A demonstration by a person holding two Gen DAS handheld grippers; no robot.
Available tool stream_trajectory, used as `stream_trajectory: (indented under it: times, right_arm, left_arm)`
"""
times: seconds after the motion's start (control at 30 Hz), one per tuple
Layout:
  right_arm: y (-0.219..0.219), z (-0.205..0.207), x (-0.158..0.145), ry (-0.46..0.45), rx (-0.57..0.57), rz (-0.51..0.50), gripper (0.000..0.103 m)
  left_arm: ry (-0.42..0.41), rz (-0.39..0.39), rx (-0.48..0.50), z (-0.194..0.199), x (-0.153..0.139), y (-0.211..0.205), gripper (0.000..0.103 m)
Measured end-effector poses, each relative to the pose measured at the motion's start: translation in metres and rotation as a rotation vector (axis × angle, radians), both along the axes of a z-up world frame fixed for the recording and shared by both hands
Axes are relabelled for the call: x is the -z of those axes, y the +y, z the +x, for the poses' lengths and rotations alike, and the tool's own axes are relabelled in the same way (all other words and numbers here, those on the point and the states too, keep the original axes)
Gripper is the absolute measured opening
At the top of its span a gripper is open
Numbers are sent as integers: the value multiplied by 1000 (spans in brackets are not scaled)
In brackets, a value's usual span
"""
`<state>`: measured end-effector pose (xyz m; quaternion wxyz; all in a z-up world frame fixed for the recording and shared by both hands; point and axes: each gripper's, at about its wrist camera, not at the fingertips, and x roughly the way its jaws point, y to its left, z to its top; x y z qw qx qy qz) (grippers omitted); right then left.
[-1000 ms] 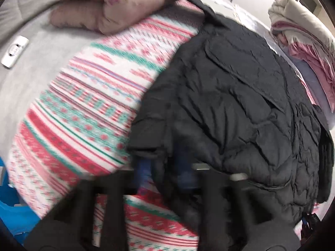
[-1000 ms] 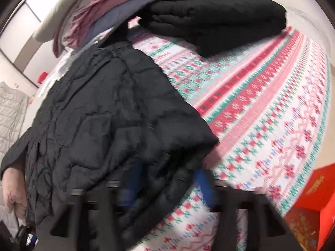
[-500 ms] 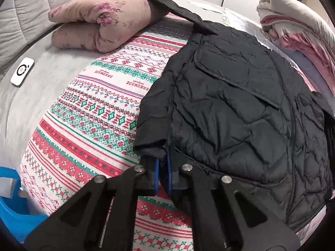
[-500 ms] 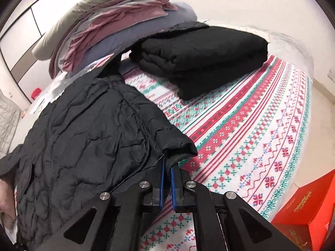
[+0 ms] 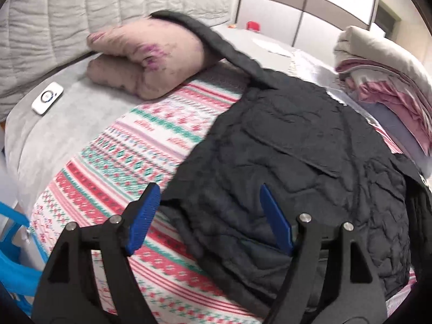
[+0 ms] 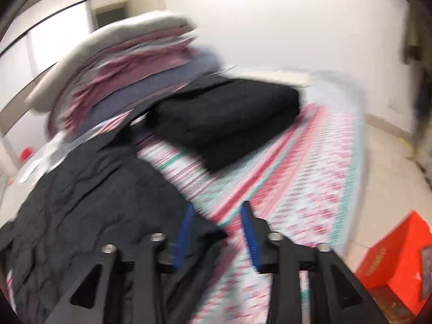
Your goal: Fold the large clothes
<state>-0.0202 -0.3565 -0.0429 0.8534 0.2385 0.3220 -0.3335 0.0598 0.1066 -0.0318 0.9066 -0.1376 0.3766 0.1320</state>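
Tongs first: the left gripper (image 5: pixel 208 213) hangs just over the near corner of the black jacket (image 5: pixel 310 167), and its blue pads (image 5: pixel 141 217) stand wide apart, pressing on nothing. The right gripper (image 6: pixel 216 229) hangs over the jacket's (image 6: pixel 89 202) other near corner, jaws apart too, with one pad over the cloth edge. From both tongs the jacket runs away toward the pink pillow (image 5: pixel 151 59), its long way pointing there, one sleeve on the pillow. Each hand is near its own corner. Beyond the jacket sit a folded black bundle (image 6: pixel 229 118) and a stack of bedding (image 6: pixel 129 64). Half a second ago both tongs pinched the hem; both have just been opening, and the hem lies on the striped blanket (image 5: pixel 129 145)
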Motion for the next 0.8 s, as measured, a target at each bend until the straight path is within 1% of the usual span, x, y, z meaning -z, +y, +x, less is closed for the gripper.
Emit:
stream_trajectory:
  times: [0.03,0.07,0.13,0.23,0.27,0.3,0.37,0.4,0.43,0.47,0.5,0.6,0.63,0.67,0.7,0.73,0.77,0.8]
  right_arm:
    - [5,9,4,11,-52,24,59]
    - [14,20,10,32,-113,38,59]
    - [28,33,13,48,-177,26,59]
    - [51,49,17,48,-267,7,59]
    - [56,53,19,61,-289,2,59]
    - [58,60,26,97,-311,1,61]
    - [57,77,47,209,-323,32,61]
    - [57,76,56,223,-318,47,61]
    - [57,80,57,216,-305,56,61]
    - [53,80,54,186,-278,64,61]
    - [49,79,51,162,-262,67,61]
    - [39,74,39,70,-231,75,61]
    - [35,73,39,59,-226,84,62]
    - [31,74,41,63,-213,101,62]
    - [30,73,42,62,-205,120,62]
    - [25,75,45,55,-197,147,62]
    - [20,74,46,34,-182,176,62]
    - [17,73,44,17,-174,185,62]
  left_arm:
    - [-12,3,11,-1,-1,-6,76]
    - [-29,-1,35,0,-3,-13,76]
    - [-41,-10,87,2,-4,-26,77]
    - [-15,20,171,8,-1,-51,77]
    - [-6,26,192,9,1,-58,77]
    - [16,42,226,12,3,-68,77]
    - [34,74,256,14,7,-79,77]
    - [54,100,271,16,9,-86,77]
    - [64,113,278,18,10,-91,77]
    - [82,123,286,21,11,-96,77]
    - [100,117,288,25,9,-97,77]
    - [124,45,293,38,-6,-104,77]
    - [124,7,308,47,-18,-111,77]
    - [122,-10,321,50,-25,-118,77]
    - [128,-19,335,60,-38,-130,77]
    - [122,-18,347,67,-48,-141,77]
    - [97,-20,366,72,-57,-150,78]
    - [68,-16,387,77,-64,-160,85]
